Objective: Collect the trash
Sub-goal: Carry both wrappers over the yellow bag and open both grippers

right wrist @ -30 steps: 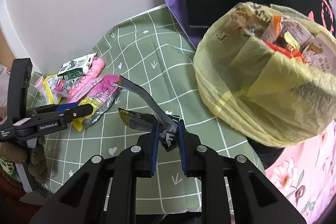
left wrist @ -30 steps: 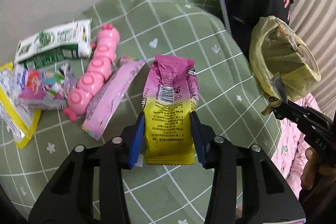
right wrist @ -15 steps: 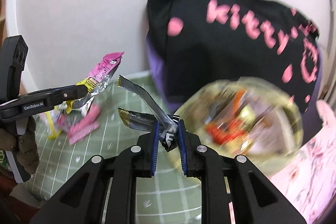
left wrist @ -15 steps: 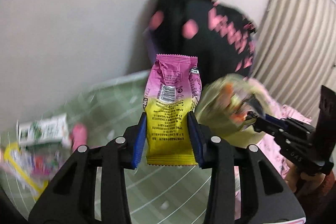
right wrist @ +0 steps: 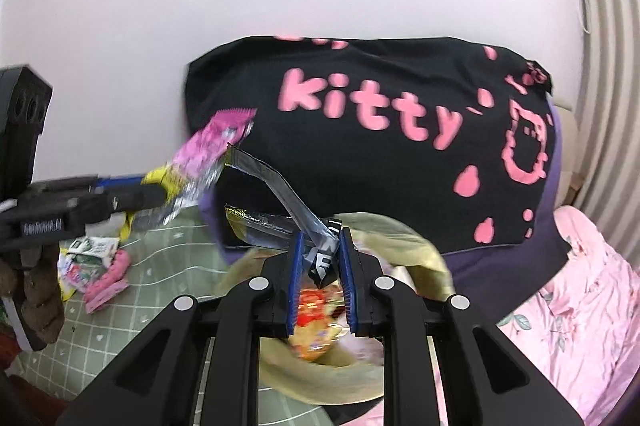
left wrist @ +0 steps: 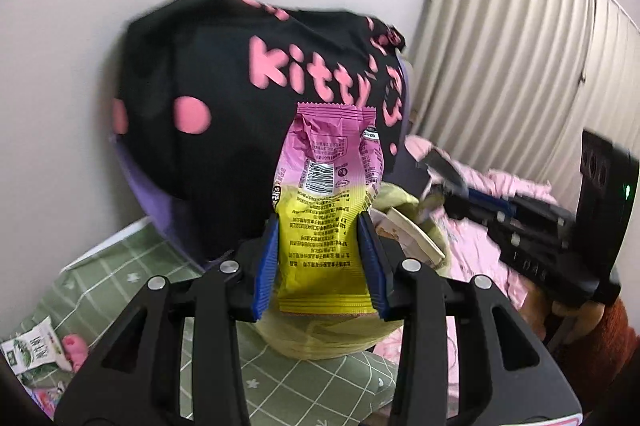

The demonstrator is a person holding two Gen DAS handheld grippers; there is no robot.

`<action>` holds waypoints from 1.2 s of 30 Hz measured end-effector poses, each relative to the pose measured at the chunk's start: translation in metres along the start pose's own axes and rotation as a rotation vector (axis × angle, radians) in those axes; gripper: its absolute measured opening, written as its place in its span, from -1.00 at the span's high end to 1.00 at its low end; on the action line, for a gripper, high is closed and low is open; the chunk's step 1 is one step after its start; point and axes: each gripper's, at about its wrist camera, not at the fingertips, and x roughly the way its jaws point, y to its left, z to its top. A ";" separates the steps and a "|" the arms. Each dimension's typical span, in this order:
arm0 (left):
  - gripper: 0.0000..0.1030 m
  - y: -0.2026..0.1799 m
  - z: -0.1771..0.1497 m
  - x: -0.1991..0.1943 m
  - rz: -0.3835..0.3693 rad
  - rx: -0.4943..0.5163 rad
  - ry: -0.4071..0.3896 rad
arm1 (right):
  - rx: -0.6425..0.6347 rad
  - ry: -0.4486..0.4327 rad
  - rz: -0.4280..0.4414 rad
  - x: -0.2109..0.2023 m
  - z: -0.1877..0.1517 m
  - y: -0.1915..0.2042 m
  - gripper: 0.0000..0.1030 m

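My left gripper (left wrist: 320, 258) is shut on a pink and yellow snack wrapper (left wrist: 326, 202) and holds it in the air above the yellow trash bag (left wrist: 320, 338). My right gripper (right wrist: 320, 266) is shut on a torn silver and black wrapper (right wrist: 276, 202), right over the open trash bag (right wrist: 400, 238), where several colourful wrappers (right wrist: 316, 314) lie inside. The right gripper also shows in the left wrist view (left wrist: 452, 186), and the left gripper in the right wrist view (right wrist: 160, 192).
A black "kitty" cushion (right wrist: 400, 146) leans against the wall behind the bag. A green checked cloth (left wrist: 132, 266) covers the table; a green-white carton (left wrist: 32, 350), a pink toy (right wrist: 116, 266) and more wrappers (right wrist: 76, 270) lie at its left. Pink bedding (right wrist: 580, 298) is at right.
Both grippers have risen from the table with their wrappers and moved right, coming over the yellow trash bag. The right gripper now points down into the bag's opening.
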 end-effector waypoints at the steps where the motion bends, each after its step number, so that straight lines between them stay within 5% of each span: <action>1: 0.29 -0.004 0.000 0.007 -0.005 0.008 0.017 | 0.010 -0.001 -0.010 0.001 0.000 -0.008 0.66; 9: 0.27 -0.036 -0.003 0.092 -0.043 0.121 0.224 | 0.124 0.104 -0.002 0.039 -0.010 -0.072 0.66; 17: 0.29 -0.037 -0.021 0.175 0.029 0.168 0.427 | 0.070 0.256 0.093 0.105 -0.027 -0.077 0.66; 25: 0.31 -0.031 -0.019 0.199 0.041 0.138 0.451 | 0.034 0.317 0.143 0.136 -0.035 -0.074 0.66; 36: 0.25 -0.028 -0.024 0.181 -0.031 0.051 0.417 | 0.042 0.313 0.106 0.116 -0.041 -0.082 0.66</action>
